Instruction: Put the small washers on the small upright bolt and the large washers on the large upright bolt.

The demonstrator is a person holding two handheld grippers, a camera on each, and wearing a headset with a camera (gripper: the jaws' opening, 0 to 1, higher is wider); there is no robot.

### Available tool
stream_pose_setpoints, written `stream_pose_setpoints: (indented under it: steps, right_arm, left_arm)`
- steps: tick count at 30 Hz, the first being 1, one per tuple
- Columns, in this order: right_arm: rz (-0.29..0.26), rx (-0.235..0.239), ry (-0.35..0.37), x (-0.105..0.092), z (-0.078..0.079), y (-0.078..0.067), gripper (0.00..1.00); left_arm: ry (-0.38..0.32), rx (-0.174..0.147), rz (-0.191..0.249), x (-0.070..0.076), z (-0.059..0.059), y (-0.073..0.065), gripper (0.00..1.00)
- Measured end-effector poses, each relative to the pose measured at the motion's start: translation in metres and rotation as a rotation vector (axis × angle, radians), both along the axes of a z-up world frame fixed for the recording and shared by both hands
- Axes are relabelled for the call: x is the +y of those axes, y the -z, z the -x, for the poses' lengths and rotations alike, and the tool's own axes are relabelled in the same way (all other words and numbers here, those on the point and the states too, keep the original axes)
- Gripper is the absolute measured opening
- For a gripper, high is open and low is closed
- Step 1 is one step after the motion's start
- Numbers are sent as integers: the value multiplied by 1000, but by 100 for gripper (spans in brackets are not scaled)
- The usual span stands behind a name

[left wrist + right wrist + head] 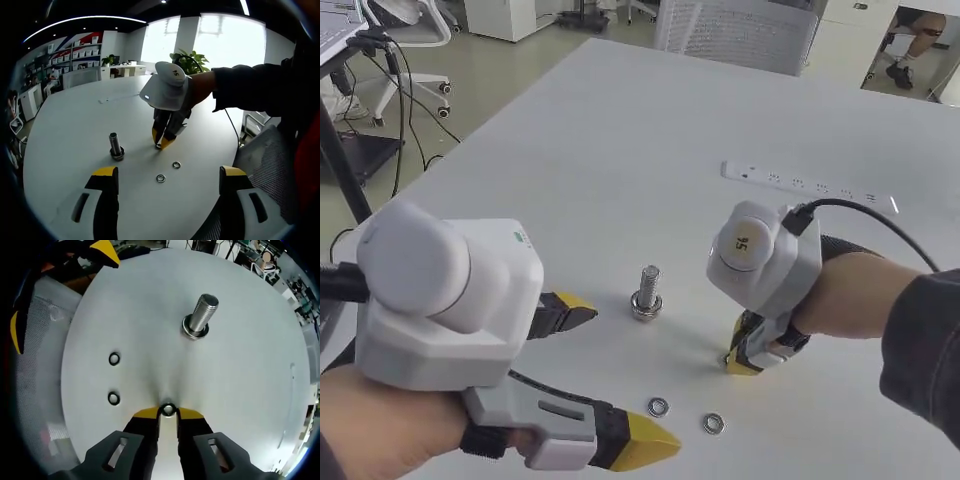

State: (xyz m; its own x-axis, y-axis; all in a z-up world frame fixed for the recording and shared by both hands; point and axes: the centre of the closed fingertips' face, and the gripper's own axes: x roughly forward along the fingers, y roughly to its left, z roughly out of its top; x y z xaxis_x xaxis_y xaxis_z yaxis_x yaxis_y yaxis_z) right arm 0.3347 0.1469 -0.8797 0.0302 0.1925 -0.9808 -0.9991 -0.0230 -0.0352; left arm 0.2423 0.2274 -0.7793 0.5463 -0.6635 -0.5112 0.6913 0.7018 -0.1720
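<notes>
Risking a flick-out: clamping right tongs (168, 412) on a thin washer (168, 406) lying flat on the surface (620, 150), at 4 o'clock of the upright bolt (647, 292); squeezing off-centre or lifting crooked, probably shooting it toward the loose washers (658, 406) at 6 o'clock. Pointing right tongs steeply down, arching over from 3 o'clock. Holding left tongs (625, 372) wide apart, hovering low at 8 o'clock.

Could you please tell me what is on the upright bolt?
A metal ring sits around the base of the bolt. Whether more rings are stacked beneath it cannot be seen.
</notes>
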Motion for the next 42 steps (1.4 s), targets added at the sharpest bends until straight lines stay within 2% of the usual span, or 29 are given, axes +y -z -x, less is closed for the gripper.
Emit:
stream_pose_setpoints:
  steps: [12,32,42]
  right_arm:
    - [10,5,14,-10,5,-5,14]
    - [8,-6,69,-42,14,-18,14]
    - [8,-8,110,-60,13,-21,14]
  left_arm:
    - [8,-2,0,-1,0,0,82]
    - [16,-11,0,-3,-1,-3,82]
    - [20,-14,-3,-4,-1,-3,82]
